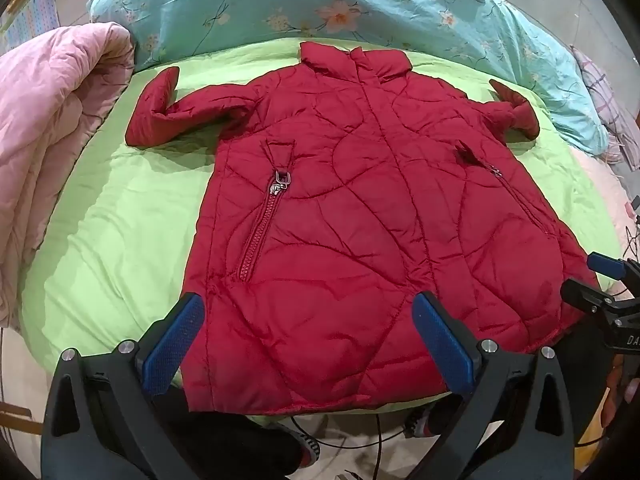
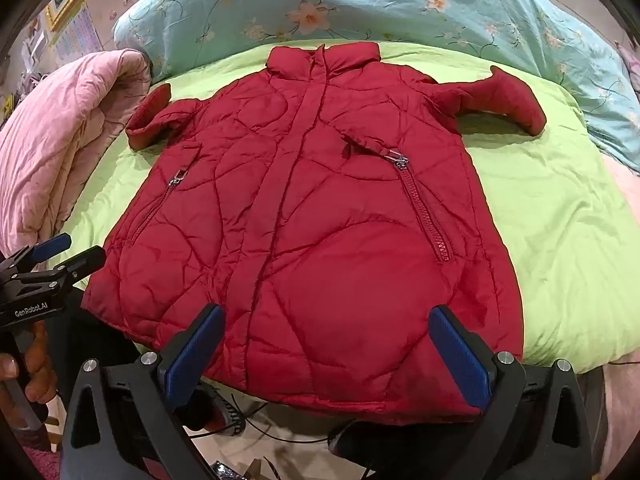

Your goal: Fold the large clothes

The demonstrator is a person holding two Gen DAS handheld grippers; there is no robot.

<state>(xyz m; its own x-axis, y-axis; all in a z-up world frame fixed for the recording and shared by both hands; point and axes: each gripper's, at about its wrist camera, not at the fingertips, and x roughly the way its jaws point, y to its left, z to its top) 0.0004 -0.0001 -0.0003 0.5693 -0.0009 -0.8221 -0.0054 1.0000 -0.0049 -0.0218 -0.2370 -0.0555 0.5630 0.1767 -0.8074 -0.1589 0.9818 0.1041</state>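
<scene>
One red jacket (image 1: 344, 216), two sleeves, two pocket zips, one collar. One green quilt (image 1: 120, 216). One pink quilt (image 1: 52, 128). One floral blue duvet (image 1: 320, 4). Two grippers: left (image 1: 308, 344), right (image 2: 328, 356), both gaping.

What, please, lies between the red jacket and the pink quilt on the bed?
Only bare green sheet separates the red jacket from the pink quilt; both wrist views show it, the left most clearly.

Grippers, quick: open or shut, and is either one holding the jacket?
Left gripper: open, holding nothing, above the red jacket hem.
Right gripper: open, holding nothing, also above the hem.
</scene>
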